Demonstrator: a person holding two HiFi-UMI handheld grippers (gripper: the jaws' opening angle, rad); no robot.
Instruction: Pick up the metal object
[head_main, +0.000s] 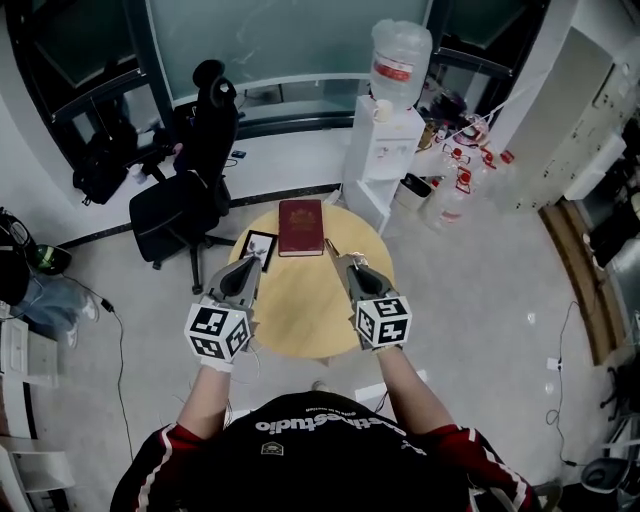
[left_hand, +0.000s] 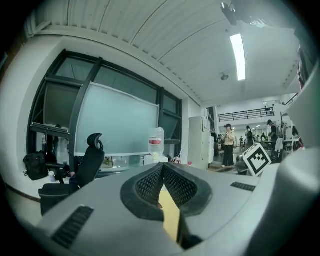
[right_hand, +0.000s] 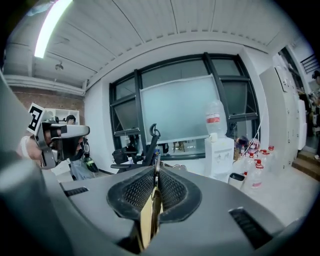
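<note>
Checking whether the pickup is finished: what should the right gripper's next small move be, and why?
Probably a slight lift straight up with the right gripper shut. Its jaws are pressed on a thin metal object that pokes out past the pads, so the grasp looks made. The head view puts it over the round wooden table, near the red book. I cannot tell whether the object has cleared the tabletop.
</note>
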